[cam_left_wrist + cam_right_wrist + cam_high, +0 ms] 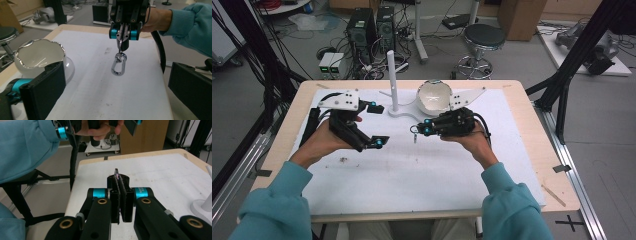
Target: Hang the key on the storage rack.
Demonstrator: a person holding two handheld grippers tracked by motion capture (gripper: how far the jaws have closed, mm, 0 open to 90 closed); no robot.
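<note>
A silver carabiner (118, 67) hangs from a small ring pinched in my right gripper (123, 35), which is shut on that ring above the white table mat (412, 165). From above, the right gripper (426, 130) points left with the carabiner (414, 135) dangling under its tips. Its jaws (120, 182) are pressed together with the ring's thin edge between them. My left gripper (377, 124) stands open, facing the carabiner from the left with a gap between them. Its wide-spread jaws (113, 83) frame the carabiner and hold nothing.
A white bowl (434, 96) with a wavy silver rim sits at the back of the mat, beside a white upright post on a round base (392, 82). The bowl (40, 56) lies close to my left gripper's left jaw. A stool and computer cases stand beyond the table.
</note>
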